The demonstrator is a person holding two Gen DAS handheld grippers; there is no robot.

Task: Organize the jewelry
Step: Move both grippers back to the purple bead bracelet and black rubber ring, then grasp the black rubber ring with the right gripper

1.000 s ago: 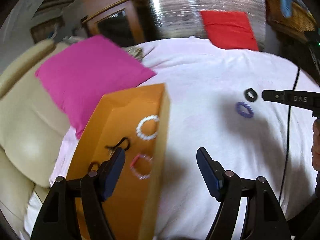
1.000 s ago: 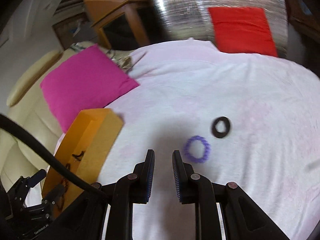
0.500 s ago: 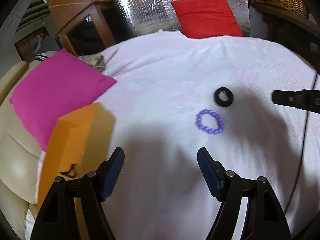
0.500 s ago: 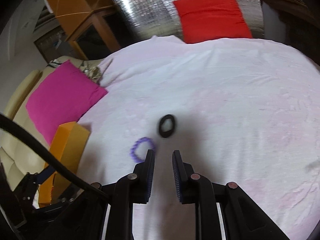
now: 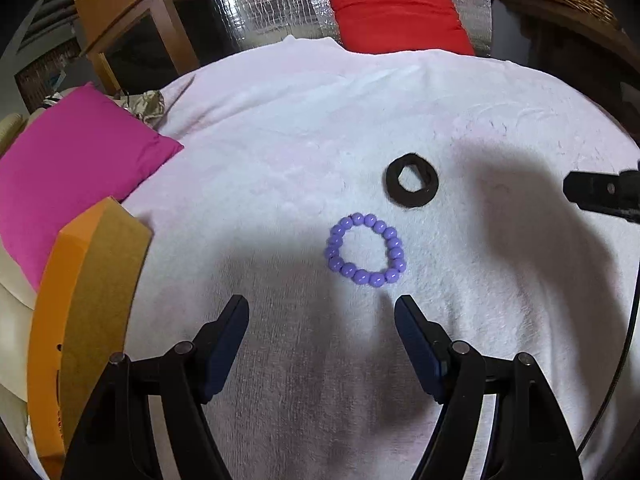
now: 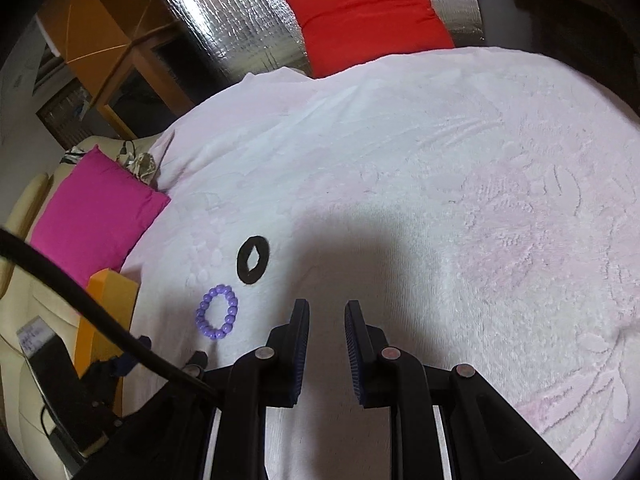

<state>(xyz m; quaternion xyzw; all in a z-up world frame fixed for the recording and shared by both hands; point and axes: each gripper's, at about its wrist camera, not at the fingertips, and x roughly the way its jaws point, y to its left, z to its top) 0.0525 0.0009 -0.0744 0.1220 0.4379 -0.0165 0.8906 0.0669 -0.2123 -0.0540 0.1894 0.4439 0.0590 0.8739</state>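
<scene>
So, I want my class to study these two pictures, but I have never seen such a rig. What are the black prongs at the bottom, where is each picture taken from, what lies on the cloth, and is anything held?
No robot here: a person holds a two-finger gripper in each hand, and a camera on each looks along its fingers. The left gripper has wide-open jaws; the right gripper has a narrow gap. Neither holds anything. On the white fluffy blanket lie a purple bead bracelet and a black fabric ring, slightly apart. At the blanket's left edge stands an orange cardboard box. Beside it is a pink cushion.
</scene>
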